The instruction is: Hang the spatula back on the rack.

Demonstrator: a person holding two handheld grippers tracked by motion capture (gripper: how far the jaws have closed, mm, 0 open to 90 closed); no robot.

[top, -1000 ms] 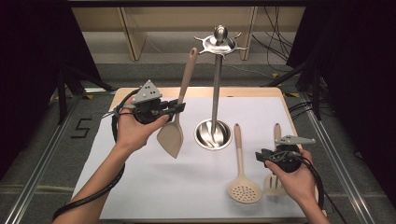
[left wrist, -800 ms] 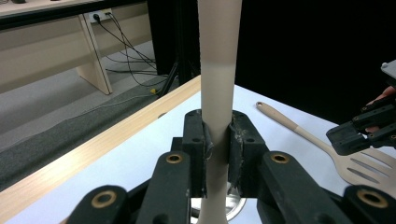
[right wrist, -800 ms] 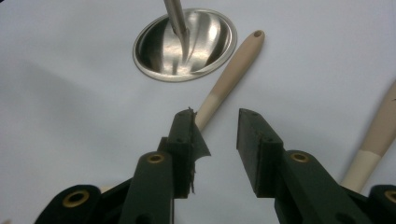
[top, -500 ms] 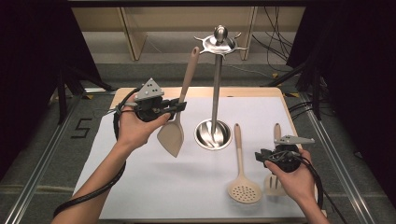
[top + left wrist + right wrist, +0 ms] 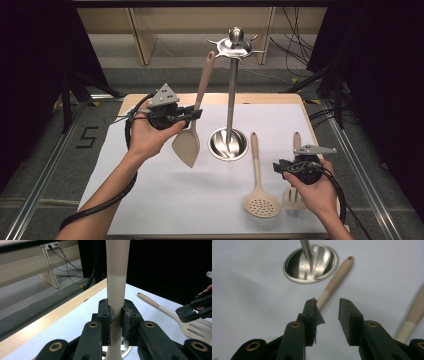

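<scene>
On the white surface (image 5: 165,200), the tall steel utensil stand (image 5: 230,100) rises at centre with its hooks bare, so nothing is hung yet. Your left gripper (image 5: 192,114) holds the spatula (image 5: 187,145) lifted left of the stand, jaws clamped on its handle; hanging it is likely next. Near right, the slotted spoon (image 5: 260,202) and the slotted turner (image 5: 294,197) lie waiting beside your right gripper (image 5: 278,167), whose jaws stand apart and empty. You have open room around the stand's top; the right edge sits close.
</scene>
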